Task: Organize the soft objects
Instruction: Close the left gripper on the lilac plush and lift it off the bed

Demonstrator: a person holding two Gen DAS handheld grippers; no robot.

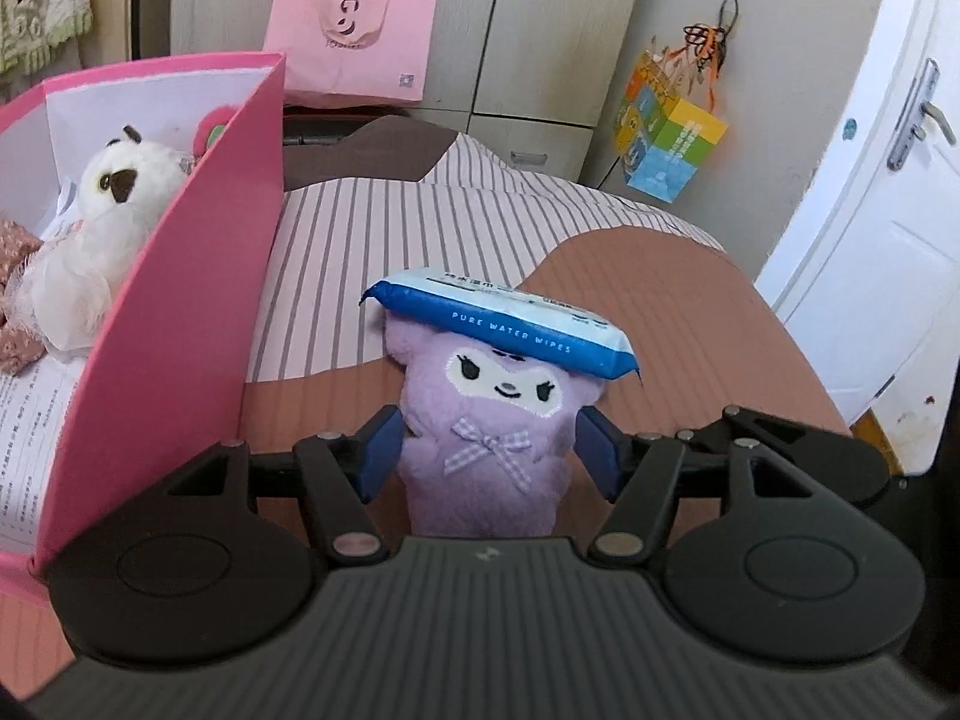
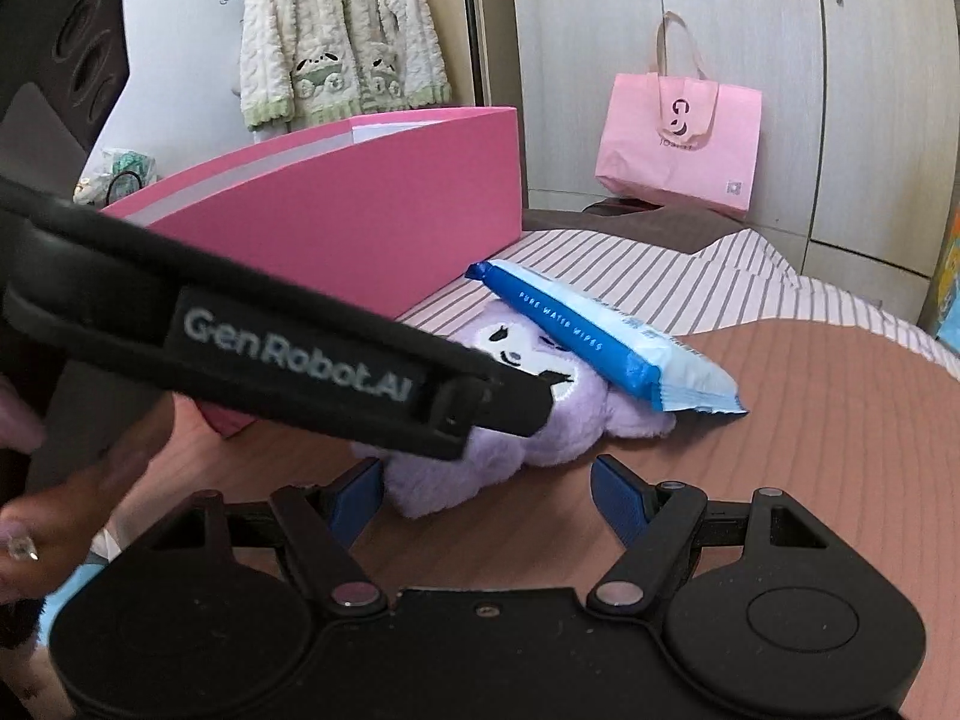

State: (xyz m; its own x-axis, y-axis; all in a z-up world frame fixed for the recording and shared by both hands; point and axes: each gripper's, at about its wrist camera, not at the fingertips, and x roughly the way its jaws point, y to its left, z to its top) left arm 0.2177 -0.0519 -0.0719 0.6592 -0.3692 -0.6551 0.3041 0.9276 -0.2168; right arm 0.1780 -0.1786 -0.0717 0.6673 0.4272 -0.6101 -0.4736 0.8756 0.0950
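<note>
Purple plush doll [image 1: 489, 450] lay on the brown-and-striped bedspread [image 1: 690, 324], face up, with a blue pack of pure water wipes [image 1: 510, 321] resting across its head. Flanked at the body by the blue pads of the left gripper [image 1: 489, 456], spread wide; left pad about touching the plush, right pad just clear, no squeeze visible. Seen from the right wrist, the same doll [image 2: 540, 414] partly hidden behind the left gripper's black body; right gripper [image 2: 486, 495] also spread apart, holding nothing, hovering just short of the doll's lower end.

Just beside, to the left, stood the open pink box [image 1: 198, 276], already holding a white owl plush [image 1: 90, 240] and some mottled pinkish fabric [image 1: 15, 294] at its edge.

Judged partly done: some soft items boxed, the purple doll and probably the wipes pack left to go in. Wipes likely to slide off once the doll was lifted.
</note>
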